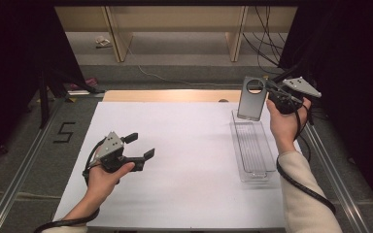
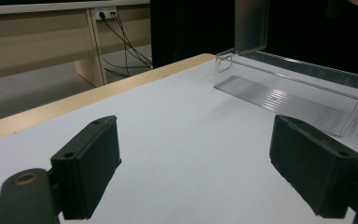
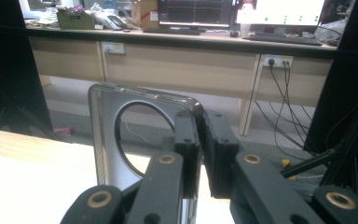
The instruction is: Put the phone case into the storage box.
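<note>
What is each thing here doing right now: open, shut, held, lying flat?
Left tool: open, holding nothing, above the white table sheet.
Right tool: shut on the panel's upper edge.
Grey flat panel with a round hole: held upright over the tray's far end.
Clear plastic oblong tray: empty, resting flat.

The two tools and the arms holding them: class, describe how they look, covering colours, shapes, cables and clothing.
Each tool, left and right, is black with two flat rectangular padded fingers, brass-ringed pivot holes and a grey three-cornered plate on top. A thick black cable trails from each. The right arm wears a cream sleeve.
</note>
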Action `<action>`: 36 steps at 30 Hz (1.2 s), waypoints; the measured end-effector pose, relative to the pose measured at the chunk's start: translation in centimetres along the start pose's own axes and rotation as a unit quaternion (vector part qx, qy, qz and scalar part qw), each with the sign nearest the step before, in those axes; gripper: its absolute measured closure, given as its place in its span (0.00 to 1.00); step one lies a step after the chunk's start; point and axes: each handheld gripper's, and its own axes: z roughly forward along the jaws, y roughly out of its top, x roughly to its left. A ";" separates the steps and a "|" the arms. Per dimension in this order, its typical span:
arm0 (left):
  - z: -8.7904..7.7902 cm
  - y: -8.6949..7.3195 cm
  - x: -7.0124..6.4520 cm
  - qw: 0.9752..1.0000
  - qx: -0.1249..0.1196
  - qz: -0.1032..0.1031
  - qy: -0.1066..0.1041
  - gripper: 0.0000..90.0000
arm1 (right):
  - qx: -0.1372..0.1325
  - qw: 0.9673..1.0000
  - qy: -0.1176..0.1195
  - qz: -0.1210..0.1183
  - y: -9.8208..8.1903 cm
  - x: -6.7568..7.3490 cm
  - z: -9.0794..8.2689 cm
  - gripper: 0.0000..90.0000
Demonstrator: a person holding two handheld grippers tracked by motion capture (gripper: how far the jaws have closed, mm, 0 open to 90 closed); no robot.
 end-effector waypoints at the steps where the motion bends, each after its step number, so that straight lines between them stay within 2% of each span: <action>1: 0.0 0.0 0.0 1.000 0.000 0.000 0.000 0.17 | 0.000 1.000 0.000 -0.001 0.1 0.0 0.0 0.95; 36: 0.0 0.0 0.0 1.000 0.000 0.000 0.000 0.17 | 0.011 1.000 -0.006 -0.003 0.5 0.1 1.1 0.95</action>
